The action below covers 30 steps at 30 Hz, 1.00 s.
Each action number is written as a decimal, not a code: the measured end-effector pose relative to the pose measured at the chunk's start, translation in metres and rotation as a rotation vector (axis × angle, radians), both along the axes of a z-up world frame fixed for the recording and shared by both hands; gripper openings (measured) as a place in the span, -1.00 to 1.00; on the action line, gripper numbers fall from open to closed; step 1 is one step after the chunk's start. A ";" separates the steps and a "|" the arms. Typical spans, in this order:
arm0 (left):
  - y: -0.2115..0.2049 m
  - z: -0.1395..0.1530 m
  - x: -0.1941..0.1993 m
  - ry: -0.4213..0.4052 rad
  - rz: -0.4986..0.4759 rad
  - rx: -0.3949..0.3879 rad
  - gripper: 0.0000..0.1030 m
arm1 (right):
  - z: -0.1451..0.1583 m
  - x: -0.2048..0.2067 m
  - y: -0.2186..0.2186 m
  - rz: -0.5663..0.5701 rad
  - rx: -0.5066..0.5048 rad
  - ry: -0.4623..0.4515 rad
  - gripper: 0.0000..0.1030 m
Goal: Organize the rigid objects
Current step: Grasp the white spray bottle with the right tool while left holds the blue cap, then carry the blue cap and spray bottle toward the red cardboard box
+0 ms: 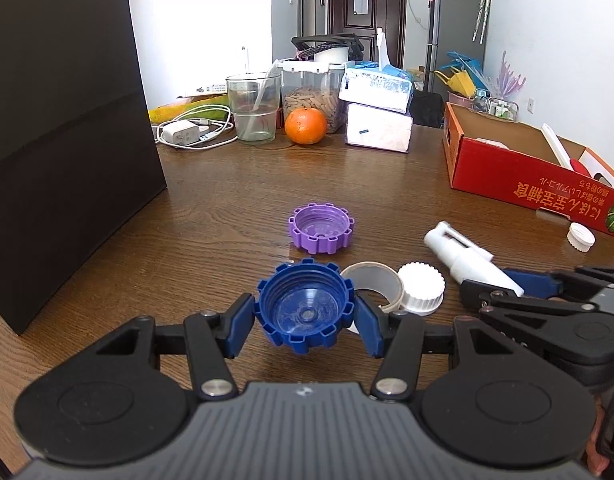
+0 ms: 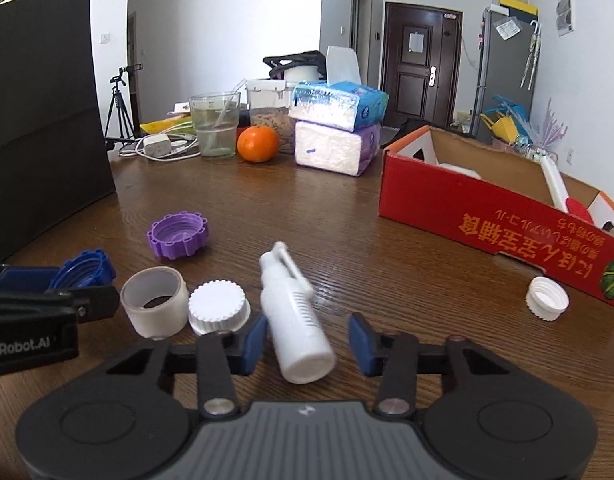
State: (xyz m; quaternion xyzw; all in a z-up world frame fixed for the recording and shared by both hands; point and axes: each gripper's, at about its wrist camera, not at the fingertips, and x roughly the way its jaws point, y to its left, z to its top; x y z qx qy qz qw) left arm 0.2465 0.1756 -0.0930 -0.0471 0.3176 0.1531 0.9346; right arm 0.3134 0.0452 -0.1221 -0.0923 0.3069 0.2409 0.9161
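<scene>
My left gripper [image 1: 305,324] is shut on a dark blue toothed cap [image 1: 305,312], open side up, just above the wooden table [image 1: 227,200]. A purple toothed cap [image 1: 321,230] lies beyond it. To its right sit a tape roll [image 1: 373,286] and a white ribbed cap [image 1: 421,288]. A white spray bottle [image 2: 295,308] lies on the table between the pads of my right gripper [image 2: 307,344]. The left pad touches it; a gap shows at the right pad. A small white cap [image 2: 547,298] rests by the red cardboard box [image 2: 487,216].
A tall black board [image 1: 67,120] stands along the left. At the back are an orange [image 1: 306,126], a glass [image 1: 253,108], a jar, stacked tissue packs [image 1: 377,108] and a charger with cables [image 1: 183,134]. The red box holds a few white items.
</scene>
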 end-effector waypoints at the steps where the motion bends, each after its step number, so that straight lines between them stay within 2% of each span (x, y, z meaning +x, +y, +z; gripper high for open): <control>1: 0.000 0.000 0.000 0.000 0.001 0.000 0.07 | -0.002 0.002 0.001 0.003 -0.003 0.007 -0.44; 8: -0.001 0.000 0.000 -0.001 0.010 0.007 0.07 | -0.002 0.000 0.003 0.008 -0.004 -0.030 -0.48; 20: -0.010 0.008 -0.003 -0.020 0.030 0.028 0.07 | 0.019 -0.006 -0.022 -0.032 0.114 -0.093 -0.49; 30: -0.038 0.027 0.003 -0.041 0.016 0.077 0.07 | 0.035 -0.009 -0.046 -0.049 0.174 -0.137 -0.49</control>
